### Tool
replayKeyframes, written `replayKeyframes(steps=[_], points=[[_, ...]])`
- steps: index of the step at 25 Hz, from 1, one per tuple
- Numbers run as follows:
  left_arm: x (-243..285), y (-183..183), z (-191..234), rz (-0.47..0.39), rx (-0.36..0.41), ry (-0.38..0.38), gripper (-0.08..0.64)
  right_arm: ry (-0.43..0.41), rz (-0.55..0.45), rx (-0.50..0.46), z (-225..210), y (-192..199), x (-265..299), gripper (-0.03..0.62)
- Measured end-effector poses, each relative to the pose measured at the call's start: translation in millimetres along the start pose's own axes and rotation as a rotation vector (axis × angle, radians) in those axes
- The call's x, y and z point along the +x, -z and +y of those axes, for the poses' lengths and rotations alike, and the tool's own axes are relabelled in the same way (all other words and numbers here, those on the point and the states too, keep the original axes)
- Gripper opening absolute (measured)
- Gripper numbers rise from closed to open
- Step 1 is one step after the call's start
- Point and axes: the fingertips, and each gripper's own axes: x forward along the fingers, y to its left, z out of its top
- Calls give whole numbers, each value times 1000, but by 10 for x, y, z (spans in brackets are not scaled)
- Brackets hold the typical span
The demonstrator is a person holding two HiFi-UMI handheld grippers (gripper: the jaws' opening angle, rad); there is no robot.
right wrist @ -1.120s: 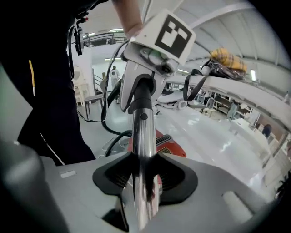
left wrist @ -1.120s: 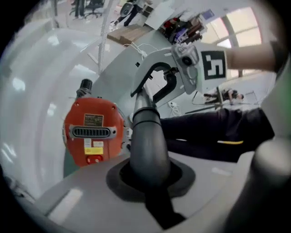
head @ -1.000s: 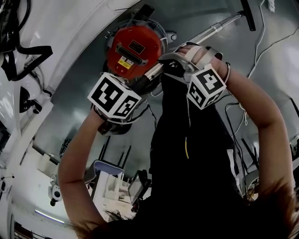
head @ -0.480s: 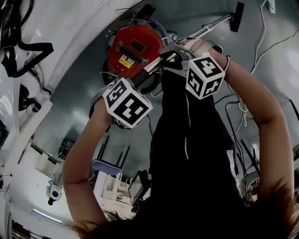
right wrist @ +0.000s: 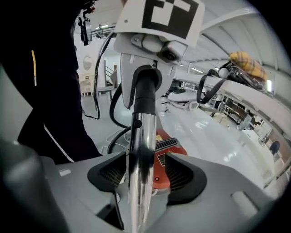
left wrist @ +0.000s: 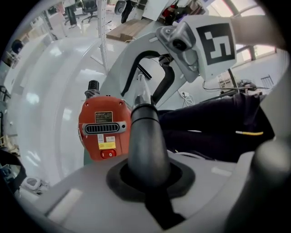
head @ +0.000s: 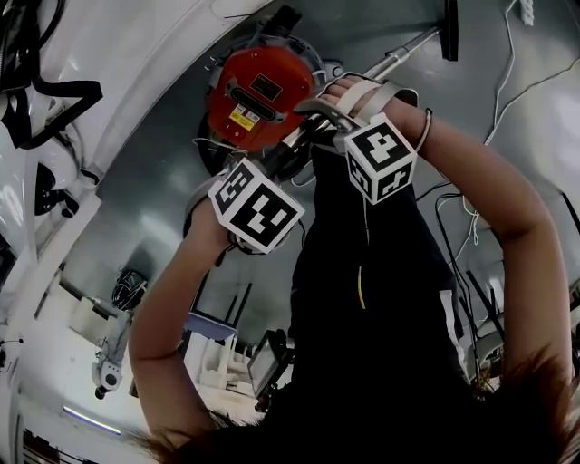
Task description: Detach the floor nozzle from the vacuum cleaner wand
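Observation:
A red vacuum cleaner (head: pixel 258 91) lies on the grey floor. Its chrome wand (head: pixel 399 59) runs up and to the right, ending in the dark floor nozzle (head: pixel 450 27). My left gripper (head: pixel 288 152) is shut on the dark hose cuff (left wrist: pixel 145 141) at the wand's lower end; the left gripper view shows the cuff filling the jaws of this gripper (left wrist: pixel 148 175). My right gripper (head: pixel 335 113) sits higher on the wand. Its jaws have just been opening, and in the right gripper view the chrome wand (right wrist: pixel 138 150) stands between the jaws of that gripper (right wrist: pixel 145 175) with gaps on both sides.
Thin cables (head: pixel 507 72) trail over the floor at the right. A white curved surface (head: pixel 136 63) with black straps (head: pixel 45 109) runs along the left. Chairs and a small table (head: pixel 213 335) stand below. The person's dark clothing (head: pixel 381 299) fills the middle.
The floor nozzle has swung left and turned upright in the head view. The left gripper's cube rolled and shifted right; the right gripper's cube moved slightly left and up.

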Motion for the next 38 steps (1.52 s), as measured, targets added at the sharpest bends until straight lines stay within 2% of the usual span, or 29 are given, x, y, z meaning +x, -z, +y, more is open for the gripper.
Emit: replayKeyframes(steps=[1, 2, 3, 9, 12, 16, 19, 20, 23, 24, 25, 26, 27, 31, 33, 34, 35, 38], points=[[1, -2, -7, 0, -1, 1, 44, -13, -2, -13, 18, -34, 17, 263], [3, -5, -6, 0, -2, 1, 44, -19, -9, -27, 31, -80, 31, 210], [5, -7, 2, -1, -2, 0, 44, -19, -15, -32, 37, -119, 45, 186], [10, -46, -5, -3, 8, -17, 45, -52, -30, 40, 52, -278, 148, 160], [17, -53, -2, -4, 20, -32, 45, -74, -27, 40, 63, -298, 173, 147], [42, -56, -8, -10, 23, -24, 44, -31, -22, 26, 53, -278, 179, 143], [82, -54, -78, -38, -37, 87, 44, 24, -13, -7, 77, -263, 208, 141], [88, -52, -113, -53, -77, 155, 44, 37, -13, -14, 76, -265, 218, 138], [39, -78, -290, -99, -227, 439, 44, 75, -18, -28, 31, -266, 221, 130], [10, -90, -326, -109, -263, 500, 46, 74, -16, -28, 25, -266, 222, 127], [-14, -99, -330, -115, -280, 511, 44, 65, -13, -24, 21, -265, 224, 126], [-27, -110, -297, -118, -272, 470, 44, 52, -8, -17, 8, -258, 223, 126], [-31, -131, -235, -120, -239, 393, 44, 40, -1, -6, -16, -237, 220, 126], [-18, -173, 38, -86, -29, 54, 43, -30, 16, 73, -65, -150, 222, 131], [-12, -129, 148, -45, 55, -70, 43, -67, 4, 107, -61, -144, 232, 135], [-2, -110, 157, -34, 71, -76, 43, -75, -10, 116, -48, -152, 229, 134], [4, -87, 121, -33, 59, -28, 41, -77, -31, 120, -25, -176, 219, 132], [-24, -11, -96, -66, -67, 248, 41, -34, -91, 100, 15, -283, 155, 130]])
